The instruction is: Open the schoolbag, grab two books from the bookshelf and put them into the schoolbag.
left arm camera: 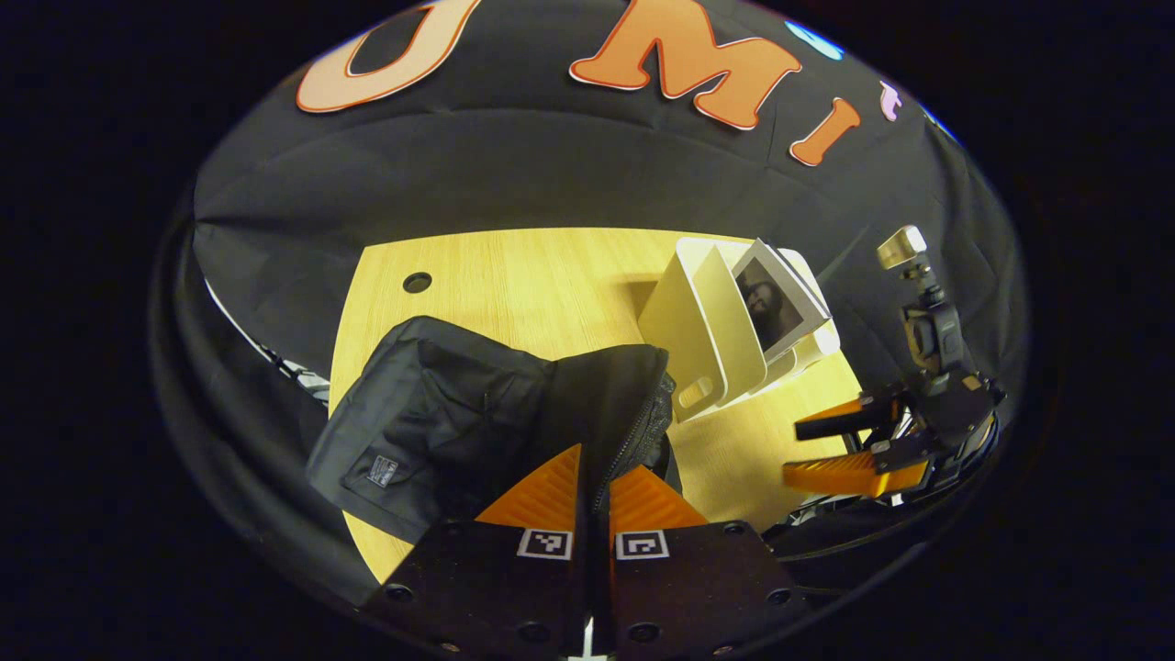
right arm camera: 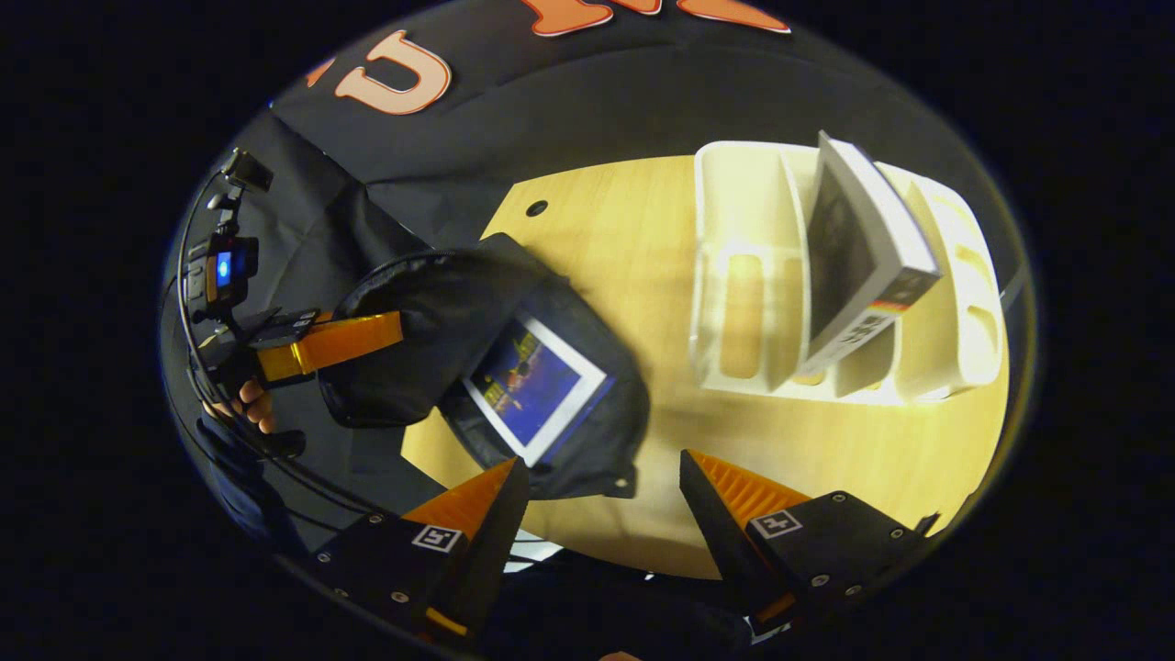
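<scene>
The black schoolbag (left arm camera: 431, 413) lies on the wooden table (left arm camera: 514, 275). My left gripper (left arm camera: 606, 459) is shut on the zipper edge of its flap and holds the bag open. In the right gripper view, a blue-covered book (right arm camera: 537, 386) lies inside the open schoolbag (right arm camera: 587, 459), and the left gripper (right arm camera: 395, 330) grips the bag's far edge. The white bookshelf (right arm camera: 753, 275) stands to the right with one book (right arm camera: 863, 257) leaning in a slot. My right gripper (right arm camera: 601, 468) hangs open above the bag's near edge with nothing between its fingers. It also appears at the right of the left gripper view (left arm camera: 794, 452).
The bookshelf (left arm camera: 707, 340) and its book (left arm camera: 780, 303) stand just beyond the bag. A round cable hole (left arm camera: 417, 282) sits near the table's far edge. A hand (right arm camera: 248, 404) holds the left gripper. Bare tabletop (right arm camera: 624, 211) lies between bag and shelf.
</scene>
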A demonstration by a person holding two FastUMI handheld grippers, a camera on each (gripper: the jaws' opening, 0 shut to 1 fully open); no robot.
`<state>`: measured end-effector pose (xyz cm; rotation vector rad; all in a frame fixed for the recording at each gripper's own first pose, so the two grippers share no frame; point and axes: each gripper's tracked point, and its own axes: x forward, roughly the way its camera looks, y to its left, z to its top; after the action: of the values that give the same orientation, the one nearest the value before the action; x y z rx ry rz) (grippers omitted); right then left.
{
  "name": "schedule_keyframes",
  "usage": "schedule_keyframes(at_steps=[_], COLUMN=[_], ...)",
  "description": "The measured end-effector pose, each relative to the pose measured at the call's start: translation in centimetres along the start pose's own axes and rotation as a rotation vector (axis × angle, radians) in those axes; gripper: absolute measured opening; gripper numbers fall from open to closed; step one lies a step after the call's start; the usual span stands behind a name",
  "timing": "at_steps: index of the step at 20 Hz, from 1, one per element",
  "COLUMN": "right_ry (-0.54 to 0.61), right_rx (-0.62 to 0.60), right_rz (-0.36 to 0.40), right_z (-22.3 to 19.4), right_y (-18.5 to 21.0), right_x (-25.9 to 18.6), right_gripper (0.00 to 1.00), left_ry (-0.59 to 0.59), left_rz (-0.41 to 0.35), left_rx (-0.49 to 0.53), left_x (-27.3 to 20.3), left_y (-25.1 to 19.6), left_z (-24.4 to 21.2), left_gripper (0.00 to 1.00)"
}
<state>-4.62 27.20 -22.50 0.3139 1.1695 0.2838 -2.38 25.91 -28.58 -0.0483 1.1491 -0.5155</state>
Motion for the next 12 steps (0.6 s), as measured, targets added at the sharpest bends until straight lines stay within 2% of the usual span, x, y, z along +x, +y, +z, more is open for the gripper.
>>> schedule_keyframes(at_steps=[4,6,9,12], right_ry=[-0.028,-0.037,-0.024,0.034], right_rx=[-0.097,-0.113,-0.147,-0.122], right_rz=[-0.091,-0.099,-0.14,-0.12], right_z=[3.2,5.4,8.7,11.2], right_y=[-5.5,-6.9,-10.6,-12.2], right_x=[-5.0,-7.3,-8.4,-8.0], right_gripper=[0.98,0.98,0.98,0.98], left_ry=[0.01,0.019,0.043,0.057], left_rz=[0.022,0.045,0.094,0.122], left_rx=[-0.031,-0.029,0.007,0.0], left_x=[0.8,1.1,1.3,1.3], left_y=[-0.5,-0.8,-1.3,-1.7], left_z=[-0.5,-0.6,0.0,0.2], left_gripper=[0.04,0.04,0.04,0.04])
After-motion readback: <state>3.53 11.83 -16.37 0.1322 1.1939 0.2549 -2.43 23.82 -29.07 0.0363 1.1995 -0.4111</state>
